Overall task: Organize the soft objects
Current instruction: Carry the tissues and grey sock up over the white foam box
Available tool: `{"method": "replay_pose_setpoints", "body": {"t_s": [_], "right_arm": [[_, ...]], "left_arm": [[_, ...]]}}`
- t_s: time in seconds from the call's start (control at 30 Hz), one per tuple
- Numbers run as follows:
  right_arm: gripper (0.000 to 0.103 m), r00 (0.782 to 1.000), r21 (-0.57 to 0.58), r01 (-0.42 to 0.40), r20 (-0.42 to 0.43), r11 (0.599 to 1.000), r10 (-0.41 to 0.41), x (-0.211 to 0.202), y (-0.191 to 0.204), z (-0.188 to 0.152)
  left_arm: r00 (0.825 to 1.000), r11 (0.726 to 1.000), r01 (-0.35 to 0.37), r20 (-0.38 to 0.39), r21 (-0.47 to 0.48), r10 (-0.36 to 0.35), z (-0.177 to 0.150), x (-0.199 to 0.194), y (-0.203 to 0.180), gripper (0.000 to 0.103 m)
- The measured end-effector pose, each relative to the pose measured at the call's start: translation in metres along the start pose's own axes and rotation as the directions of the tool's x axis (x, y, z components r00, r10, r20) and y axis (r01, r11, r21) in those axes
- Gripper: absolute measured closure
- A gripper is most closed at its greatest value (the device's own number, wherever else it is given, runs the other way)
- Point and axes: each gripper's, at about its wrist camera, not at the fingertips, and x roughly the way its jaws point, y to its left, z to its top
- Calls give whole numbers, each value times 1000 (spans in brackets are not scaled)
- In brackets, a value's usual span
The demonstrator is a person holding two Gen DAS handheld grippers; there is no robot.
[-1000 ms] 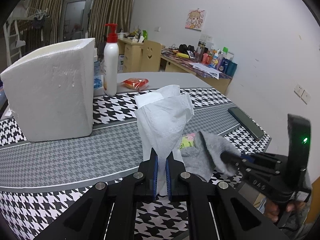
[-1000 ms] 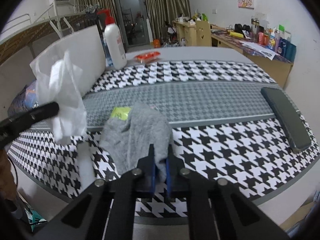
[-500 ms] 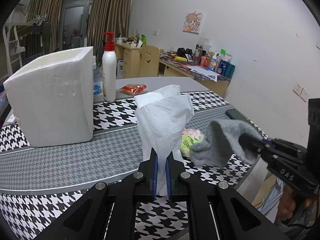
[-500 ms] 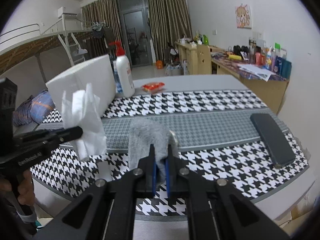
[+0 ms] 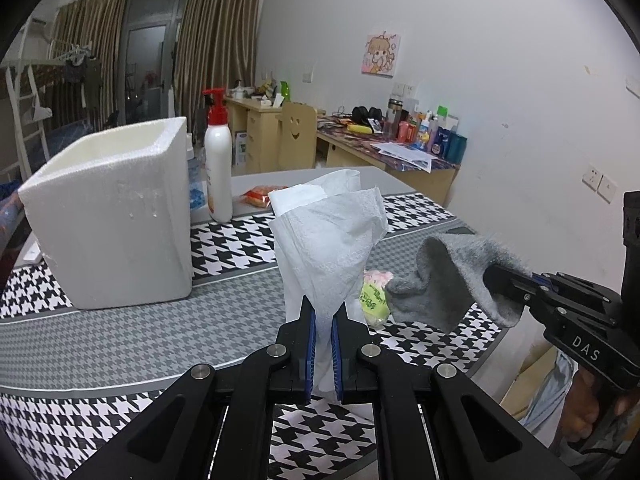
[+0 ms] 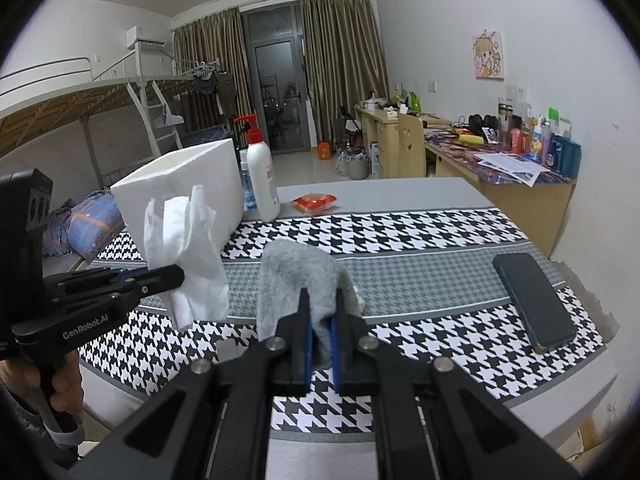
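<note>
My left gripper [image 5: 323, 312] is shut on a white paper tissue [image 5: 328, 236] and holds it up above the table; it also shows in the right wrist view [image 6: 184, 256]. My right gripper [image 6: 321, 308] is shut on a grey sock [image 6: 298, 276] lifted off the table; the sock also shows in the left wrist view [image 5: 452, 280]. A white foam box [image 5: 116, 216], open at the top, stands at the left back of the table. A small yellow-green and pink soft packet [image 5: 374, 296] lies on the table behind the tissue.
A white pump bottle [image 5: 218, 164] with a red top stands beside the box. An orange snack packet [image 5: 258, 196] lies behind. A dark phone [image 6: 534, 300] lies at the table's right edge. The houndstooth table cloth [image 6: 420, 240] covers the table.
Both grippers have risen from the table. The right gripper has lifted the grey sock clear of the cloth, uncovering the small yellow-green packet. The tissue stays held in the left gripper.
</note>
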Motion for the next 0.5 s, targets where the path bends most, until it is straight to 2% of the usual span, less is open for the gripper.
{"method": "replay_pose_setpoints", "body": {"t_s": [0.5], "right_arm": [[94, 1000, -2, -7, 13, 1000, 7, 2, 6, 7]], "left_arm": [[999, 999, -21, 38, 24, 20, 8, -12, -1, 95]]}}
